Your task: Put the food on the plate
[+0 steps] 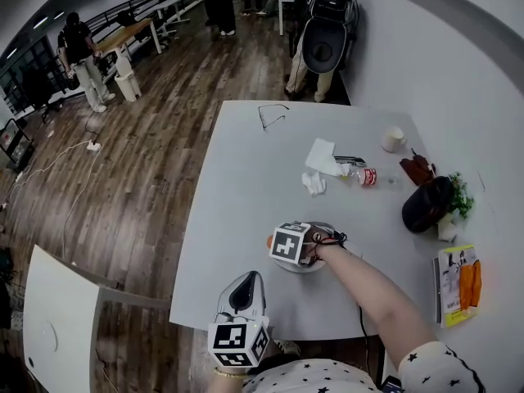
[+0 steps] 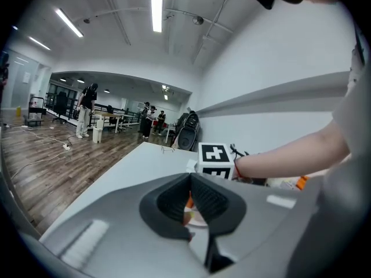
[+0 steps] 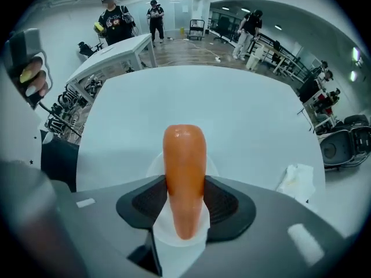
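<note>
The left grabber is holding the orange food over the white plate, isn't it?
Not quite. It is the right gripper that holds the orange food over the white plate. Its jaws are closed on the food, as the right gripper view shows. The left gripper is shut on nothing, as the left gripper view shows.

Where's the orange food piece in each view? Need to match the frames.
Head view: orange food beside the marker cube, over the plate.
Left gripper view: orange sliver past the left claw.
Right gripper view: centre, clamped in the right claw.
Shared landmark: the plate.
</note>
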Demonstrator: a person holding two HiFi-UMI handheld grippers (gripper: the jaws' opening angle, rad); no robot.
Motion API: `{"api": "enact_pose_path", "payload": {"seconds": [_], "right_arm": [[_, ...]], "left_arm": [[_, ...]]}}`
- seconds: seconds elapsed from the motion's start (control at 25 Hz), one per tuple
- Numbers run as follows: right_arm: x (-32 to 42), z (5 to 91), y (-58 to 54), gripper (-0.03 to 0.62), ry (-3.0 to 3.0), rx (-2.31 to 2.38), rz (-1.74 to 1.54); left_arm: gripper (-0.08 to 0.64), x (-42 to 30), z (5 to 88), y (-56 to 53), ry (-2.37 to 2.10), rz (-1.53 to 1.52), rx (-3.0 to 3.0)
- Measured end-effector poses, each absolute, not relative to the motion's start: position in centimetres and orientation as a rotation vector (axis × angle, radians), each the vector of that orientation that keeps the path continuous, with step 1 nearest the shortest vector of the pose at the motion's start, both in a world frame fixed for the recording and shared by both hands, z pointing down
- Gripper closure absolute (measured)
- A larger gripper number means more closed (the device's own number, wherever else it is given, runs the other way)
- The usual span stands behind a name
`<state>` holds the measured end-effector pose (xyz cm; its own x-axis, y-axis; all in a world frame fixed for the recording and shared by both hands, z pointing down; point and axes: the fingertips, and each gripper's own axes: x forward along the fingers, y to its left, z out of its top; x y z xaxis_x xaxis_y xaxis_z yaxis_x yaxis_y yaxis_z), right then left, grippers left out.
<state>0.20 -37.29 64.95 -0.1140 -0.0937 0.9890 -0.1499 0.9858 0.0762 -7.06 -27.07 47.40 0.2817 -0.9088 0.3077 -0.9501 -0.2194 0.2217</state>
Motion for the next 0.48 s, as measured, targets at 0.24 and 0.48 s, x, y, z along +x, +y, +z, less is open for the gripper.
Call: {"api": "enact_pose_path", "payload": {"seconds": [0.24, 0.48], "right_arm": [[0.7, 66.8, -37.3, 0.391, -1.641, 0.183, 0.087], [0.6, 66.8, -37.6, 0.385, -1.7, 0.244, 0.061]], "left_arm": [[0.552, -7.5, 47.6, -27.1, -1.69, 0.157, 2.174], [0.553, -7.0, 47.5, -27.1, -1.687, 0.155, 2.187]]}}
